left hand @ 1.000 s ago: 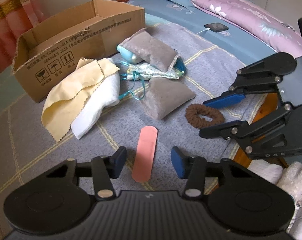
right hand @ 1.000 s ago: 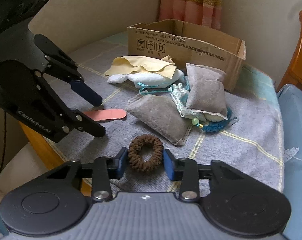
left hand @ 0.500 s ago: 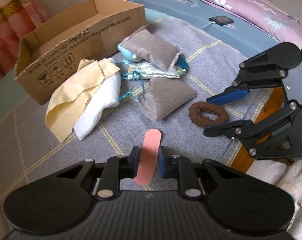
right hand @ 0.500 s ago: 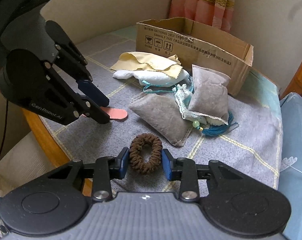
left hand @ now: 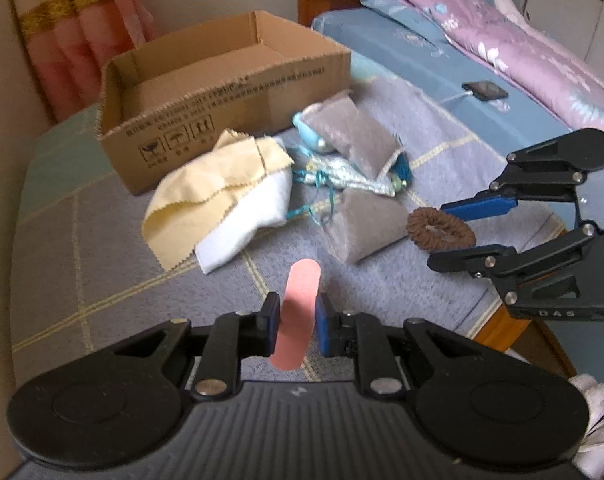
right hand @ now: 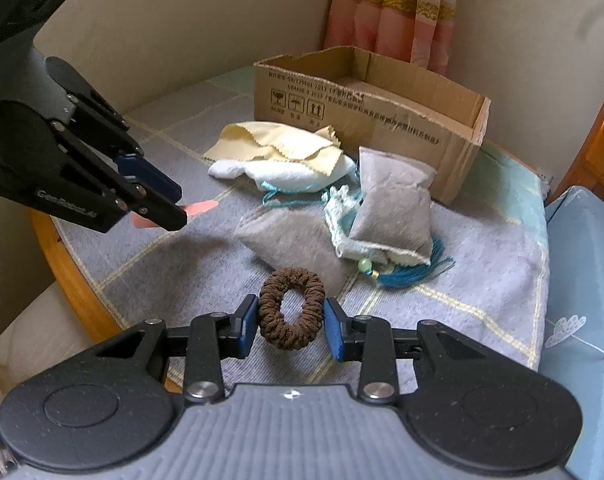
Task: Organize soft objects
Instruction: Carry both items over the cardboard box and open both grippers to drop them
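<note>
Box point(left hand: 229, 92) interior partly hidden; pink strip point(right hand: 199, 208) mostly behind left hand-held gripper point(right hand: 169, 208).

Soft daylight, fairly bright; the left wrist view is motion-blurred (the cardboard box point(left hand: 221, 92) especially), with fisheye bending and dark corners.

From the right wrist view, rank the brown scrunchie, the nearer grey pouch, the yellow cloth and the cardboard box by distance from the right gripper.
1. Brown scrunchie: between the right gripper fingers.
2. Nearer grey pouch: just beyond the scrunchie, centre.
3. Yellow cloth: farther back, slightly left, on the white towel.
4. Cardboard box: farthest, by the curtain.
</note>
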